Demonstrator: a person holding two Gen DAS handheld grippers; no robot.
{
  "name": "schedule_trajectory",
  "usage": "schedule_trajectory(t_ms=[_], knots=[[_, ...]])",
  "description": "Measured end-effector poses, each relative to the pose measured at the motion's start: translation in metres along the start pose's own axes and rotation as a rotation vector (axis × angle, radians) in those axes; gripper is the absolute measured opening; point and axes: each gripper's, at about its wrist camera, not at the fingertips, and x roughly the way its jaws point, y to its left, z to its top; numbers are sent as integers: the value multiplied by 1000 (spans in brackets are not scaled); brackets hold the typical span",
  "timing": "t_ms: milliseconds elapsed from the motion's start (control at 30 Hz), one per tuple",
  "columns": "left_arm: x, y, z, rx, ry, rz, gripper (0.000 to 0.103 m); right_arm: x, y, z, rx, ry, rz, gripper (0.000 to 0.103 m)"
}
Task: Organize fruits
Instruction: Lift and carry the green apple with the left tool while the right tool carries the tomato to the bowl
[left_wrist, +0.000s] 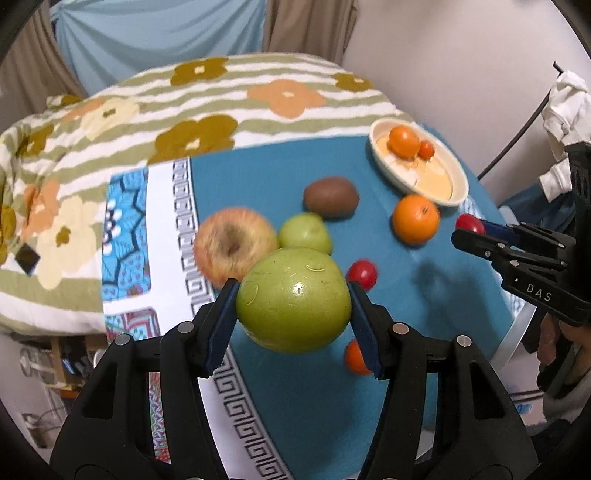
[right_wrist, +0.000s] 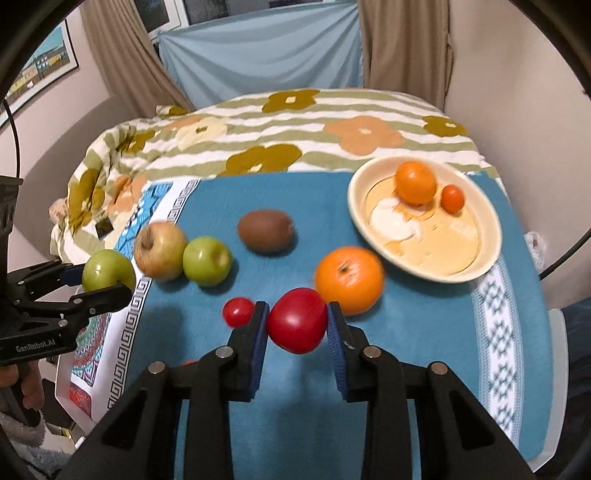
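Fingers clamped: left gripper (left_wrist: 293, 308) grasps green apple (left_wrist: 293, 304), right gripper (right_wrist: 297, 325) grasps red tomato (right_wrist: 296, 320).
Advise steady carry, clearing orange (right_wrist: 349, 278) before bowl (right_wrist: 491, 236).

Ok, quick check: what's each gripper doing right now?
Left gripper: closed on a green apple, lifted off the cloth.
Right gripper: closed on a red tomato, also off the cloth.

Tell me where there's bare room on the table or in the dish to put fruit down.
Free: the blue cloth between the kiwi and the dish, and the dish's near half. Crowded: the left edge, where the yellow apple touches a green apple.
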Motion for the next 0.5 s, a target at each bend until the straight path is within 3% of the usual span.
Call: schedule_trajectory(t_ms=[300,500], knots=[[-6,-62,43,-30,-82,23,62,-22,-59,26,-38,-48,33,29],[12,-112,69,-58,-99,8,62,-31,-106,45,-71,-65,57,29]])
